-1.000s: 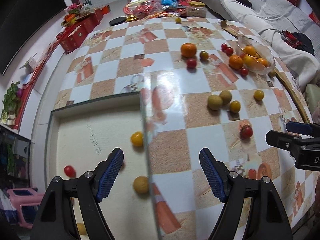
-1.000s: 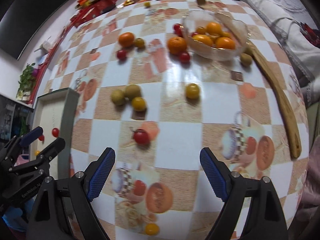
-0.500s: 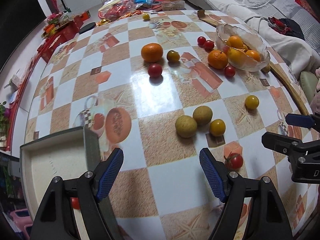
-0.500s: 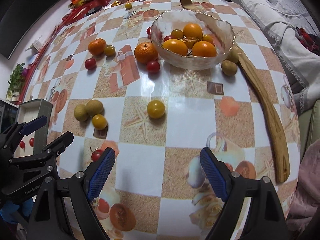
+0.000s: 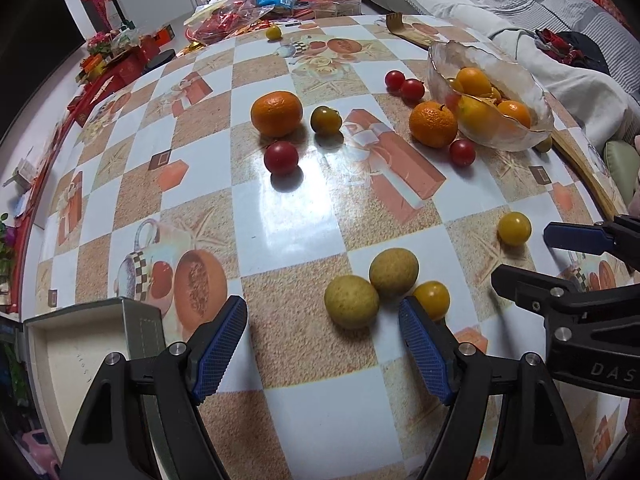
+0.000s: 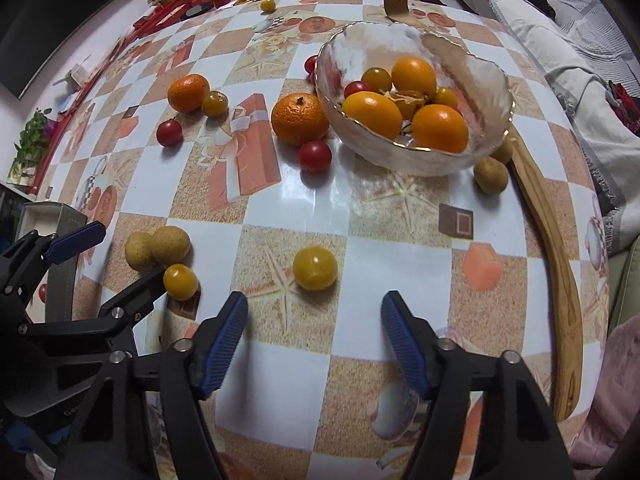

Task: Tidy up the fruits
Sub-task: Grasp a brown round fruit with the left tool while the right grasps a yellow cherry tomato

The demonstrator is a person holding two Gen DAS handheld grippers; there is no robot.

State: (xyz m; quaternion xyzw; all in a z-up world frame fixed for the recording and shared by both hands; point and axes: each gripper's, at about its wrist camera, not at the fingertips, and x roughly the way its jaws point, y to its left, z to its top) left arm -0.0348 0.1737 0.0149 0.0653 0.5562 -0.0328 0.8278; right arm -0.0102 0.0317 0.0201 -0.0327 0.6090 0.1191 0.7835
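My left gripper (image 5: 322, 344) is open and empty, low over the table just short of two tan longans (image 5: 351, 301) and a yellow tomato (image 5: 432, 299). My right gripper (image 6: 314, 336) is open and empty, just short of a lone yellow tomato (image 6: 315, 268). A glass bowl (image 6: 472, 80) holds oranges and small tomatoes. Loose on the table are two mandarins (image 6: 300, 119), red cherry tomatoes (image 6: 315, 156) and a dark tomato (image 5: 326, 120). The right gripper also shows in the left wrist view (image 5: 560, 256).
A grey open box (image 5: 80, 344) sits at the table's left edge with small fruits inside. A curved wooden piece (image 6: 552, 248) lies along the right edge. Another longan (image 6: 491, 175) rests by the bowl. Snack bags and red boxes (image 5: 240, 12) crowd the far end.
Both grippers have moved forward and lower over the table, from the box toward the loose fruits. The longans and yellow tomatoes now lie close ahead of the fingers. Both stay open.
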